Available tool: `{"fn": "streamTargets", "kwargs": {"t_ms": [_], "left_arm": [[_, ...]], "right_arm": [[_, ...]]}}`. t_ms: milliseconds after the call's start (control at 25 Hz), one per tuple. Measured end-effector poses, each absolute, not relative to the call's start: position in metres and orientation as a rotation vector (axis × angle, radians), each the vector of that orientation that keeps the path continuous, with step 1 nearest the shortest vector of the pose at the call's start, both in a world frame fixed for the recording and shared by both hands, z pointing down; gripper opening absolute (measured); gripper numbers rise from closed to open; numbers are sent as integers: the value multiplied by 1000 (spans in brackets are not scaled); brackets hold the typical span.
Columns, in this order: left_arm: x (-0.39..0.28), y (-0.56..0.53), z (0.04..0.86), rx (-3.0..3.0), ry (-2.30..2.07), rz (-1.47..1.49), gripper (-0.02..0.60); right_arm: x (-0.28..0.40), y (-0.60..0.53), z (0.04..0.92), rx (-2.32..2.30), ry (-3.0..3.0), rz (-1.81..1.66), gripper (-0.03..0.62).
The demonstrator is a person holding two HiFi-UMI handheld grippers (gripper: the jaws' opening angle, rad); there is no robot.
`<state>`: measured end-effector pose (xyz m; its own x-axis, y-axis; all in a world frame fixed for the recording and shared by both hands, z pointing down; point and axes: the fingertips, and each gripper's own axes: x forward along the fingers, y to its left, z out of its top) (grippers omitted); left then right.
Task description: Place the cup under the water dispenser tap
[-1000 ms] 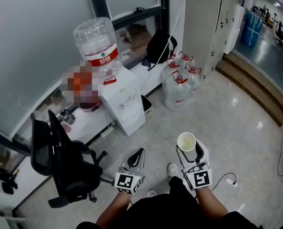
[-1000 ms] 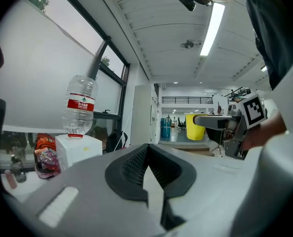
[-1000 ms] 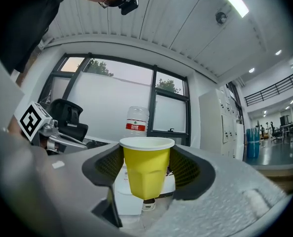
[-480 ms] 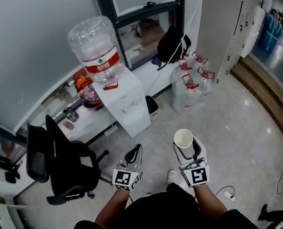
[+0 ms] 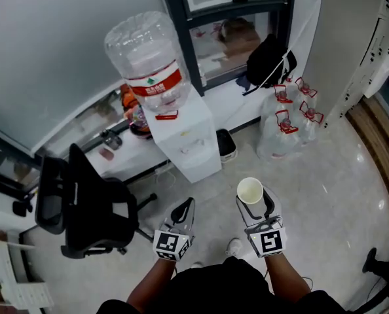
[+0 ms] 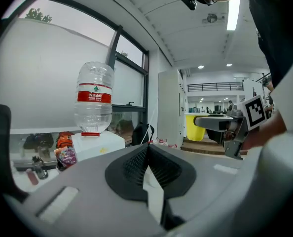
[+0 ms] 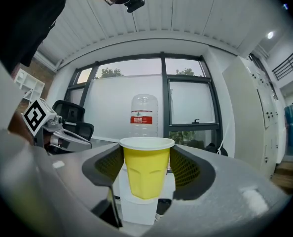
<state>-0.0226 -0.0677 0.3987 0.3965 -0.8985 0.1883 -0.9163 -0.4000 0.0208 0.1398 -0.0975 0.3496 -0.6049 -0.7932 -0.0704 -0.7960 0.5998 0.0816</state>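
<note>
Right, the carry leg of this one. The right gripper (image 5: pixel 257 205) is clamped on the yellow cup (image 7: pixel 146 171), jaws pressing its two sides, and the cup sits upright with its white rim above the pads and its mouth open to the ceiling. It looks empty from the head view.

Straight ahead of that gripper, past the cup, stands the white water dispenser (image 5: pixel 189 138) with its big clear bottle (image 5: pixel 147 56) on top, well apart from the cup, with bare floor between. The taps on the dispenser's front are too small to make out from here.

To the left of the right gripper, just beside it, the left gripper (image 5: pixel 184 212) has its jaws together on nothing. Ahead and to its left is a black office chair (image 5: pixel 83 201).

So the score, as I judge it: pickup done, grip looks secure. Left to do: close the gap to the dispenser, line the cup up beneath a tap, set it down and let go.
</note>
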Motion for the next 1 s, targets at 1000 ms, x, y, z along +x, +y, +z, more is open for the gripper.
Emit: {"fn": "streamTargets", "kwargs": {"t_ms": [1000], "left_arm": [[-160,-115,409,2269,-1919,105,14]], "right_arm": [[-25,-175,372,-946,3020,76,290]]}}
